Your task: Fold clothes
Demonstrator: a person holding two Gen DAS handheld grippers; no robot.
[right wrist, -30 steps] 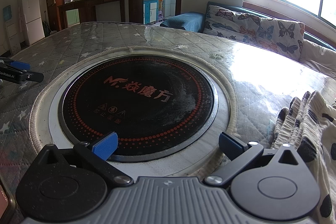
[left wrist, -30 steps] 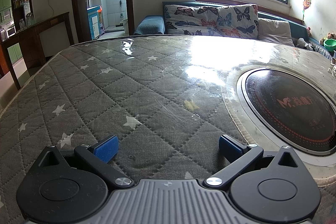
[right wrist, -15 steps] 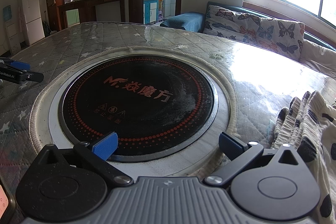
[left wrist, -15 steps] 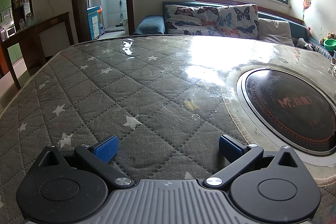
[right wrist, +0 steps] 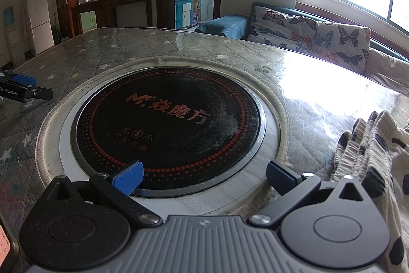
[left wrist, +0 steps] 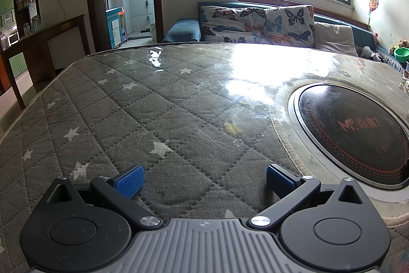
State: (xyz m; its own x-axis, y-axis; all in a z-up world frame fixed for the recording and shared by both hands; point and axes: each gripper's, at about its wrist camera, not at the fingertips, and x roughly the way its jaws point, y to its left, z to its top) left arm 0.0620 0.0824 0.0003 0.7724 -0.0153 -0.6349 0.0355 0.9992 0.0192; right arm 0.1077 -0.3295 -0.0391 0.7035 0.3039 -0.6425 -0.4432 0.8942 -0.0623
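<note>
Since neither view differs from a second ago, folding looks not yet begun: the left gripper (left wrist: 203, 177) and right gripper (right wrist: 203, 175) rest spread and empty on the table (left wrist: 158, 104), the garment (right wrist: 370, 145) bunched just right of the right one.

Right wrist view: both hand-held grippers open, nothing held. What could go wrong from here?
1. The spotted garment lies bunched at the right edge, mostly out of frame; the right hand-held gripper may pinch several layers at once.
2. The cooktop sits beside the garment; cloth dragged over it could pick up the visible dust.
3. The left hand-held gripper faces only the quilted cover, far from the garment, so a two-handed fold needs a long reach.
</note>
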